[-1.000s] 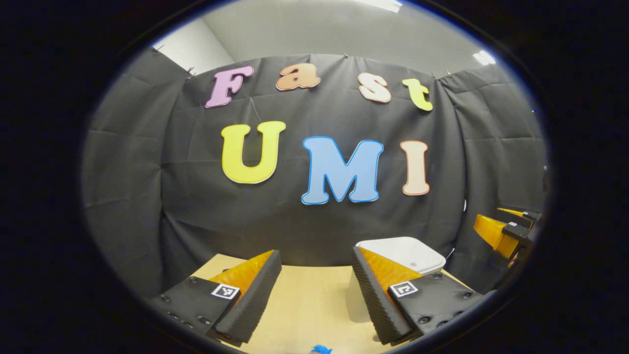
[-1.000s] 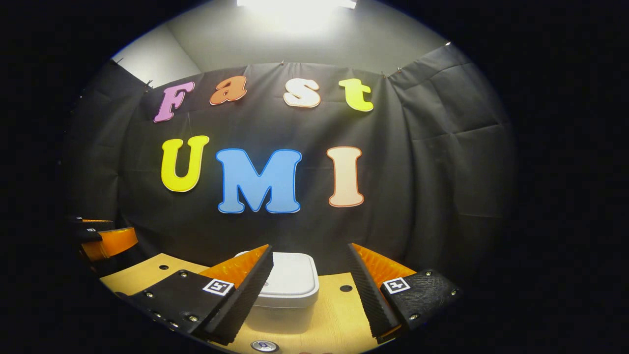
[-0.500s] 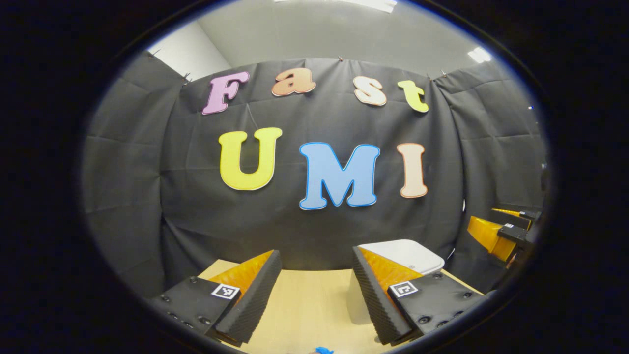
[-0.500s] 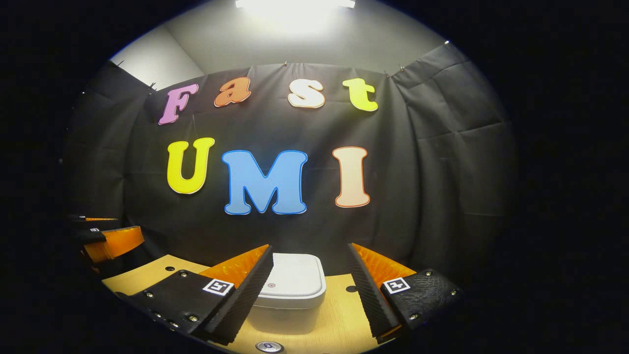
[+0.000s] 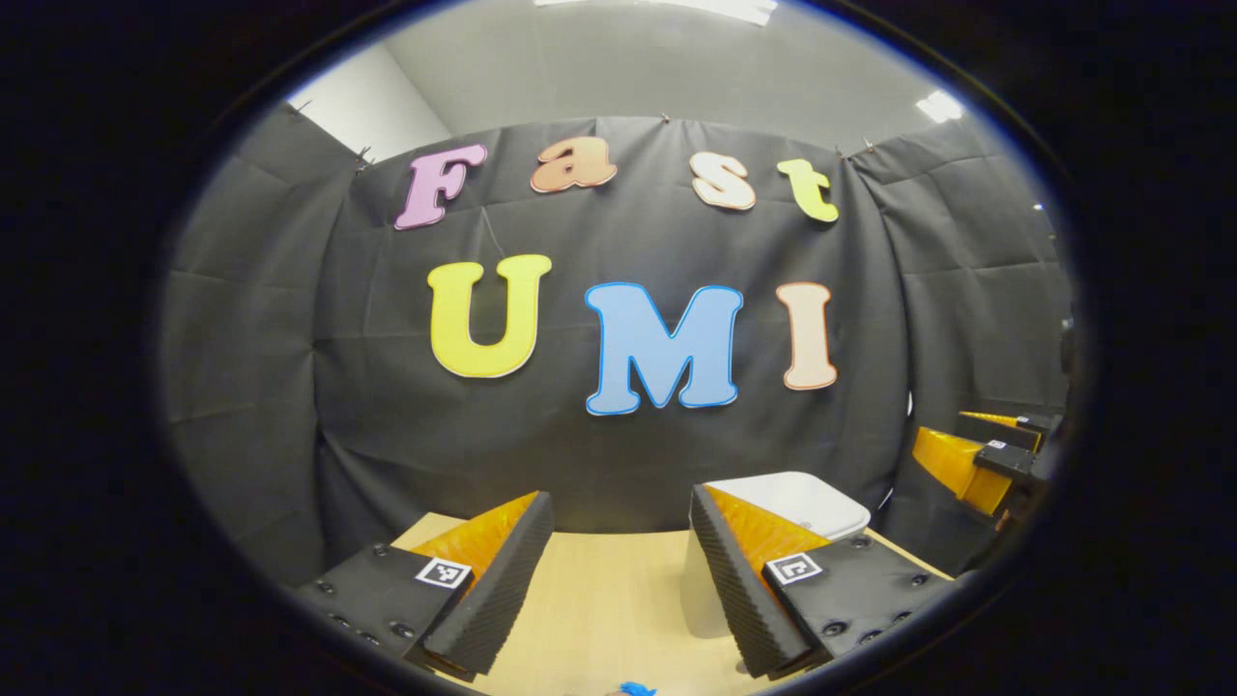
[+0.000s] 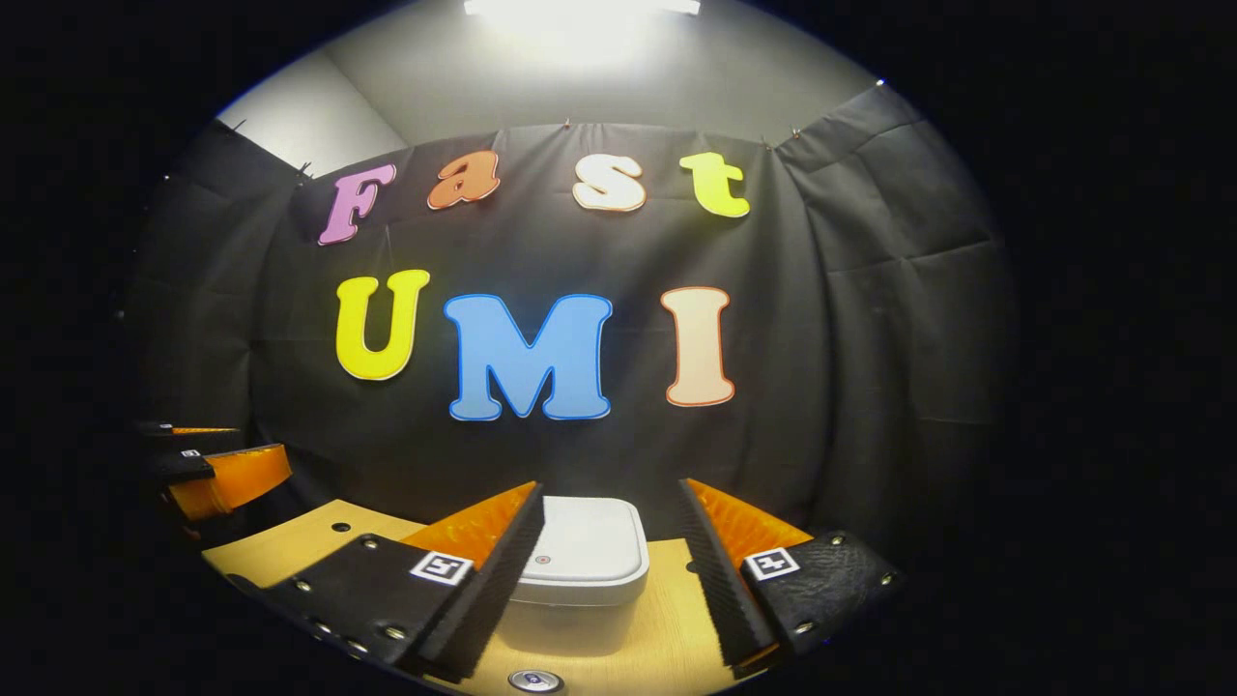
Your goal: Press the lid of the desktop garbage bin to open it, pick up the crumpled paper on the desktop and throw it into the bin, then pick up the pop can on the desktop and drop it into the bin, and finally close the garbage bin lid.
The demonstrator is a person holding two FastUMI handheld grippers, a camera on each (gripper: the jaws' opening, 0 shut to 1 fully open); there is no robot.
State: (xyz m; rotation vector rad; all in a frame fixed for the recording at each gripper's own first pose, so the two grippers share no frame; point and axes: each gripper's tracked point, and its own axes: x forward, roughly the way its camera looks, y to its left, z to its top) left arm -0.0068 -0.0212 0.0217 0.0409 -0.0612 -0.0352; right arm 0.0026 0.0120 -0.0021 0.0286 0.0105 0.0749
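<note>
Left gripper view: the left gripper (image 5: 618,580) is held above the wooden desktop (image 5: 599,619) with its two fingers spread wide and nothing between them. The white garbage bin (image 5: 807,503), its lid closed, stands at the far right of the desktop, partly hidden behind the right-hand finger of this gripper. A small blue item (image 5: 633,689) is cut off at the bottom edge and cannot be identified. At the far right edge of this view the right gripper (image 5: 986,454) appears in the air beside the bin, well apart from it; how its fingers stand cannot be judged from this angle. Right gripper view: the right gripper (image 6: 609,570) is likewise held above the desktop (image 6: 667,638) with its fingers spread apart and empty. The garbage bin (image 6: 585,556) sits straight ahead, framed between the two fingers, not touched by either; its flat lid (image 6: 589,541) is shut and carries a small red mark (image 6: 543,560) near the front edge. The silver top of the pop can (image 6: 534,681) shows at the bottom edge, in front of the bin. The left gripper (image 6: 217,469) is seen at the far left edge, above the desktop's left corner.
</note>
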